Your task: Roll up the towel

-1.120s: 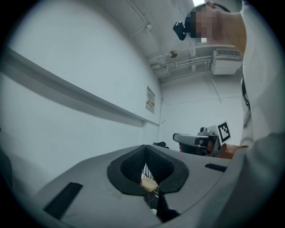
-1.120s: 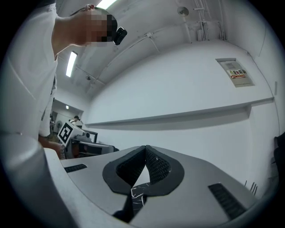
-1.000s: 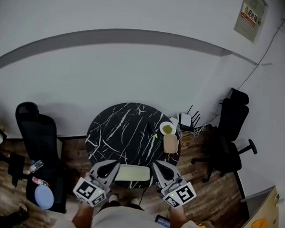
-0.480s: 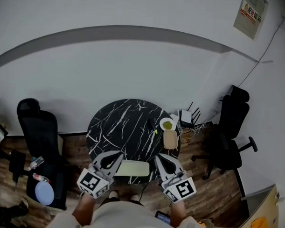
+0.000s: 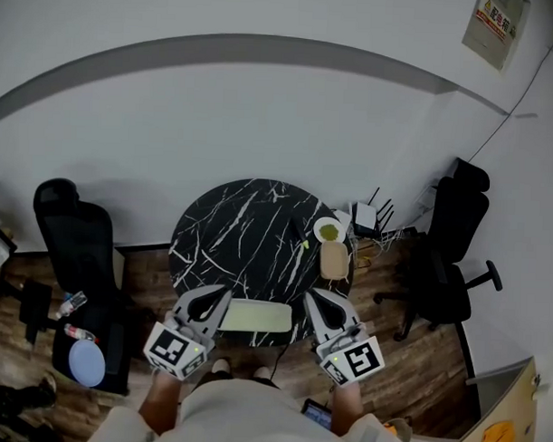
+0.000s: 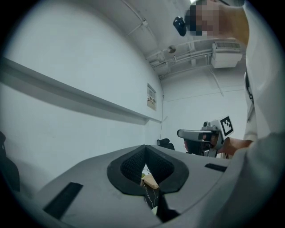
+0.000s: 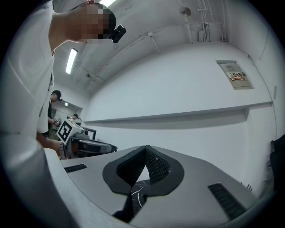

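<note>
While the person stands at the near rim of the round black marbled bench point(image 5: 249, 233), both tools point level across that rim. The left hand-held gripper point(image 5: 221, 301) is clenched: its own view shows the dark pads pressed together with nothing caught between them. It's the same on the other side. The right hand-held gripper point(image 5: 312, 300) is clamped tight and empty, and only the veined benchtop shows through the gap below its pads.

The towel point(image 5: 255, 316) lies as a pale oblong along the near edge of the bench, right between the two tools. Each tip sits just beside one end of it, though from above I cannot tell whether either touches the cloth, or whether the cloth is folded or rolled.

Over on the right side of the bench are a small bowl point(image 5: 328, 231) with something green in it and, just nearer, a tan board point(image 5: 333, 260). A black office chair point(image 5: 72, 245) stands on the wooden floor point(image 5: 425, 366) at the left.
</note>
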A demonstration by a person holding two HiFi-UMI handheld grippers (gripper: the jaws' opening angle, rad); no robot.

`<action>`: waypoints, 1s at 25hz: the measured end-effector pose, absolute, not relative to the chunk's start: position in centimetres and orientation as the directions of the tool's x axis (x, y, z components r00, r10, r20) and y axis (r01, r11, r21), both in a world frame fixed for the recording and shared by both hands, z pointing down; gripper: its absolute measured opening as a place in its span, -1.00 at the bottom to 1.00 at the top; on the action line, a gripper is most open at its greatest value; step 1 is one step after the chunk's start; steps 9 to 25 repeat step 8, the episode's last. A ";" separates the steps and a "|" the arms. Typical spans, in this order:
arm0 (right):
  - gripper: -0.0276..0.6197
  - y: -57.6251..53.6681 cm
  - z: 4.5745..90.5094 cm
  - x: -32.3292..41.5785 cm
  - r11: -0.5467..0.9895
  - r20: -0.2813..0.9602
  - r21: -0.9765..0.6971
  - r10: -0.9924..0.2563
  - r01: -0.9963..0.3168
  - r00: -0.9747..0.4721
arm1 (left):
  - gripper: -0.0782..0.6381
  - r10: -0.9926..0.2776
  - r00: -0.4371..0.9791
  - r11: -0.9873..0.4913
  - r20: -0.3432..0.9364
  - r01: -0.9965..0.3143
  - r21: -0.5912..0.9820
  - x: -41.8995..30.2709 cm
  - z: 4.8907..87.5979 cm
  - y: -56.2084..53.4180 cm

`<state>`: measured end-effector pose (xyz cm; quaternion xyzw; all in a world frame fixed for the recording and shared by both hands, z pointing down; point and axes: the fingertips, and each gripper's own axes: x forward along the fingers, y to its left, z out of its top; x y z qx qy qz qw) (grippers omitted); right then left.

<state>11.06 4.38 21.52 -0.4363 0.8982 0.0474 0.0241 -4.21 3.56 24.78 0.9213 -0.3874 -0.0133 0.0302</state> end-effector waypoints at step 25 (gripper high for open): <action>-0.93 3.6 21.3 10.8 0.623 -0.094 0.073 -0.773 -0.779 -0.627 | -0.78 -0.735 0.678 -0.678 -0.037 -0.732 0.059 -5.0 23.6 3.1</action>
